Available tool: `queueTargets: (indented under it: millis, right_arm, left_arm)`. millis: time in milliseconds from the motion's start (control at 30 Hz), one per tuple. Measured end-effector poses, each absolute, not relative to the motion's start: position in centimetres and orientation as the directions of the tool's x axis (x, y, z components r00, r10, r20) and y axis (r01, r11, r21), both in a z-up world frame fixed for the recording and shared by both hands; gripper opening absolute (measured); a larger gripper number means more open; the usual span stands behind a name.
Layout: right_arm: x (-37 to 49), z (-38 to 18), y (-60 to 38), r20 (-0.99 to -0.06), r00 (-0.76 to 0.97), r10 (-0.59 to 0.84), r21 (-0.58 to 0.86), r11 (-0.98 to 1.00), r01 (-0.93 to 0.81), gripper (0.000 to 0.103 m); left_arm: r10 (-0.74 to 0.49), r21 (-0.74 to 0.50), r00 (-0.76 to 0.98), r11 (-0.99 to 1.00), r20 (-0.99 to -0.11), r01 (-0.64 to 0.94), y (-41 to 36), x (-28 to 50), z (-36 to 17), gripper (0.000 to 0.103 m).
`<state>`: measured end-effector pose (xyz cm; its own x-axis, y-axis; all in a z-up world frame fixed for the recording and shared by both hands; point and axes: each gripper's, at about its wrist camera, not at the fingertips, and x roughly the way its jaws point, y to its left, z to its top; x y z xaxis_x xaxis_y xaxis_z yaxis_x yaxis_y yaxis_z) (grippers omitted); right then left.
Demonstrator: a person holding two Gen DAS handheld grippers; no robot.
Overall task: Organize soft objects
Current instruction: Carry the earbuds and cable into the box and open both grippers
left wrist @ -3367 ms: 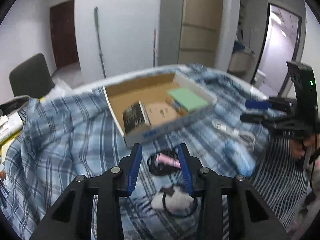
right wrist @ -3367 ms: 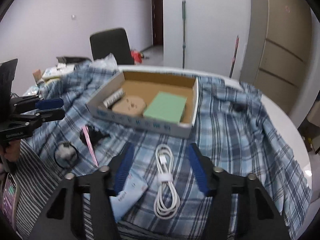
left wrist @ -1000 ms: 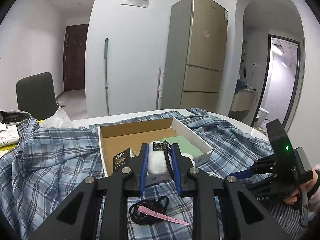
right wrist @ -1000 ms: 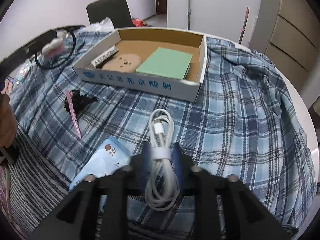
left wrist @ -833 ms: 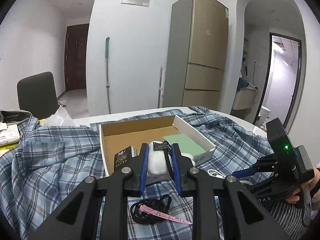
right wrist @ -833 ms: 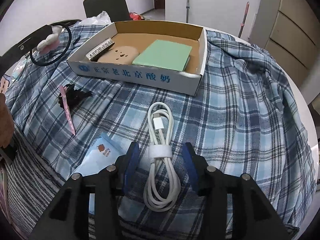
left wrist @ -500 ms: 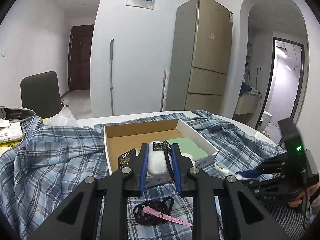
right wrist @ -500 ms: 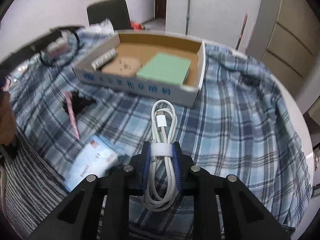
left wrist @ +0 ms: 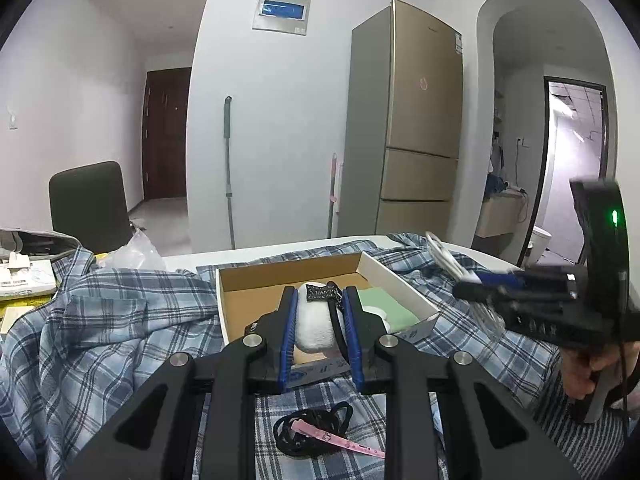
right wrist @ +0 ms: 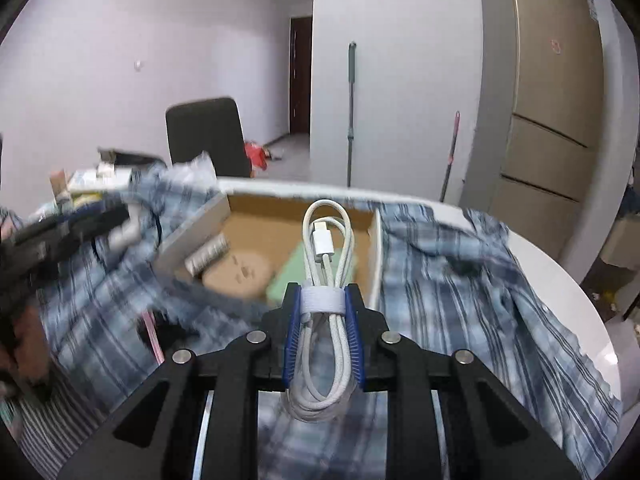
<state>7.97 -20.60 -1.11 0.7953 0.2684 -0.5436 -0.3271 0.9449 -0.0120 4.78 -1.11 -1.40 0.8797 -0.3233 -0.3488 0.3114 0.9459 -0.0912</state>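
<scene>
My left gripper (left wrist: pixel 319 320) is shut on a white fluffy hair tie (left wrist: pixel 316 326) with a black band and label, held above the front edge of the open cardboard box (left wrist: pixel 394 276). My right gripper (right wrist: pixel 322 316) is shut on a coiled white USB cable (right wrist: pixel 323 264) and holds it up in front of the same box (right wrist: pixel 376 248). The box holds a green pad (right wrist: pixel 286 276), a tan round piece (right wrist: pixel 238 270) and a small dark pack (right wrist: pixel 206 258). The right gripper (left wrist: pixel 486 284) with the cable shows at right in the left wrist view.
A blue plaid shirt (left wrist: pixel 100 332) covers the round white table (right wrist: pixel 560 272). A black hair tie with a pink clip (left wrist: pixel 320 434) lies on the cloth in front of the box. A dark chair (left wrist: pixel 88 204), papers at left, a fridge (left wrist: pixel 420 128) and a mop stand behind.
My right gripper closed on the white cable and lifted it off the cloth toward the box. My left gripper kept the white hair tie and moved slightly closer to the box.
</scene>
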Motion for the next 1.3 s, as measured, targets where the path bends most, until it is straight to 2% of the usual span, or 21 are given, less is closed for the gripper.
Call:
queueTargets:
  millis: [233, 400, 633, 833, 933, 1000, 1233, 1267, 1300]
  right_arm:
    - [10.2, 0.9, -17.7, -0.482, 0.827, 0.290, 0.003, 0.944, -0.330, 0.021]
    - [12.5, 1.0, -17.6, -0.481, 0.835, 0.266, 0.015, 0.955, -0.296, 0.021]
    - [15.1, -1.3, -18.6, -0.532, 0.801, 0.273, 0.044, 0.954, -0.296, 0.021]
    - [16.7, -3.9, -19.2, -0.609, 0.739, 0.288, 0.093, 0.951, -0.294, 0.021]
    - [17.0, -4.5, -19.1, -0.624, 0.726, 0.289, 0.092, 0.950, -0.299, 0.021]
    - [16.8, -4.9, -18.3, -0.637, 0.719, 0.278, 0.037, 0.942, -0.333, 0.021]
    - [16.7, -5.9, -17.5, -0.660, 0.696, 0.281, 0.014, 0.932, -0.362, 0.021]
    - [16.8, -5.9, -17.5, -0.662, 0.695, 0.281, 0.018, 0.933, -0.360, 0.022]
    - [16.8, -6.0, -17.6, -0.664, 0.693, 0.281, 0.022, 0.934, -0.357, 0.025]
  left_arm:
    - [-0.302, -0.161, 0.869, 0.953, -0.392, 0.258, -0.1, 7.5, -0.7, 0.024]
    - [-0.260, -0.124, 0.879, 0.965, -0.401, 0.229, -0.8, 10.3, 0.0, 0.024]
    - [-0.228, -0.131, 0.868, 0.973, -0.440, 0.189, -1.2, 12.8, -1.3, 0.024]
    - [-0.240, -0.139, 0.805, 0.971, -0.543, 0.196, -1.2, 15.0, -4.3, 0.024]
    - [-0.245, -0.117, 0.799, 0.969, -0.549, 0.216, -1.6, 15.0, -4.9, 0.024]
    - [-0.244, -0.100, 0.797, 0.969, -0.553, 0.227, -2.0, 14.8, -5.4, 0.024]
    - [-0.259, -0.145, 0.780, 0.966, -0.569, 0.215, -1.5, 15.2, -5.9, 0.025]
    - [-0.259, -0.147, 0.780, 0.966, -0.570, 0.213, -1.4, 15.2, -5.9, 0.029]
    - [-0.260, -0.147, 0.780, 0.966, -0.570, 0.215, -1.5, 15.1, -5.9, 0.042]
